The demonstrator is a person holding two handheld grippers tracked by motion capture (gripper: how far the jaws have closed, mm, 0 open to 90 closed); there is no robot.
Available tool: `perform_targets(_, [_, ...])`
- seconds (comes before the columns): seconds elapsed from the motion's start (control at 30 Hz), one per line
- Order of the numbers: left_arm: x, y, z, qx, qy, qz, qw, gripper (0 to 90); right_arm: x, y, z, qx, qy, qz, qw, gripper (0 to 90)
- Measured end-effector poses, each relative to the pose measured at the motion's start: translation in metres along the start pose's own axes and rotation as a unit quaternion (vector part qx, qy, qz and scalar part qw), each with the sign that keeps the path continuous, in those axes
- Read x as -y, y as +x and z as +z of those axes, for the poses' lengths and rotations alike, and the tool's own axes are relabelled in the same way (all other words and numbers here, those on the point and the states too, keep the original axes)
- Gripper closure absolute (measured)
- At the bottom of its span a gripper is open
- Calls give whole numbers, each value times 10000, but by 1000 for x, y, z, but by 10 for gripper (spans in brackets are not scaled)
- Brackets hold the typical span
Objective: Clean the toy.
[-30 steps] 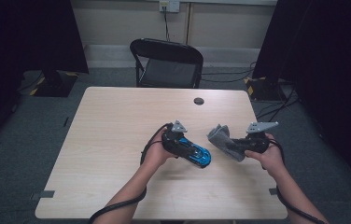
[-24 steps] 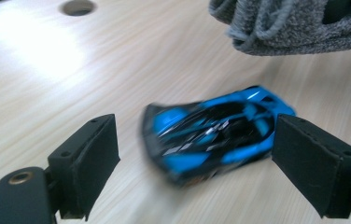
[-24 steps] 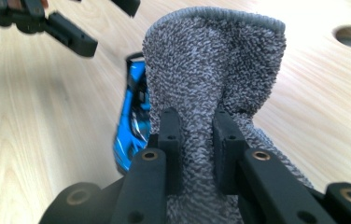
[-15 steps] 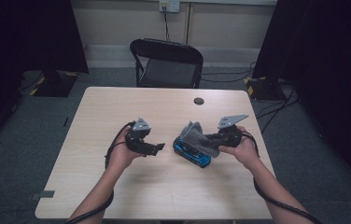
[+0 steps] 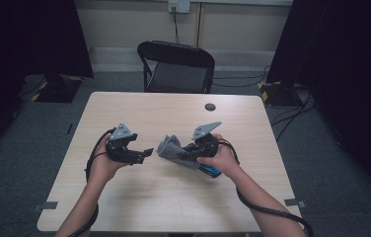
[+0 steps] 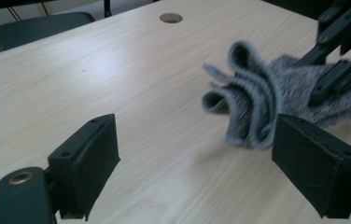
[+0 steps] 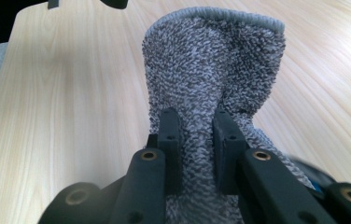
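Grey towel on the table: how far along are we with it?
Done: the right gripper has shut on the grey knitted towel and holds it bunched above the pale wooden table. In hand: the left gripper, jaws wide open, faces the towel's folded edge without touching. Left, probably: gripping that edge. A blue object lies beneath the right hand.

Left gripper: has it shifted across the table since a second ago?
Yes. The left gripper has slid toward the table's left side, away from the round grommet hole. It now hangs open, short of the grey cloth.
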State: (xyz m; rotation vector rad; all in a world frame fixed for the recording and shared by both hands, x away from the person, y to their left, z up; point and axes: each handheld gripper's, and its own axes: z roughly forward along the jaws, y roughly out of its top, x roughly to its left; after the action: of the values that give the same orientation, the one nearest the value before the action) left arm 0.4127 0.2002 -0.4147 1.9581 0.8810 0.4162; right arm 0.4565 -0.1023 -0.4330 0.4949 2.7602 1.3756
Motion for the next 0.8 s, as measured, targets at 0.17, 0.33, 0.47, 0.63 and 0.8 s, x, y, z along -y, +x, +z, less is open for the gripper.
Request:
perform_targets(0.17, [-1,8,-17,-115,-142,-115,9998,144,-17,11,35,-180,91,-152,9997,762])
perform_targets(0.33, [8,8,-17,-76,-15,-142,9999,146,-23,22,67,-349,336,-308,9983,760])
perform_targets(0.47, [13,9,-16,-66,36,-208,9998,147,-21,29,87,-441,554,-420,9966,755])
perform_targets(0.63, [18,9,-12,-46,177,-195,9996,152,-15,33,100,-450,712,-473,9953,714])
perform_targets(0.8, [20,6,-7,22,240,-167,9996,155,-14,33,96,-386,621,-420,9964,501])
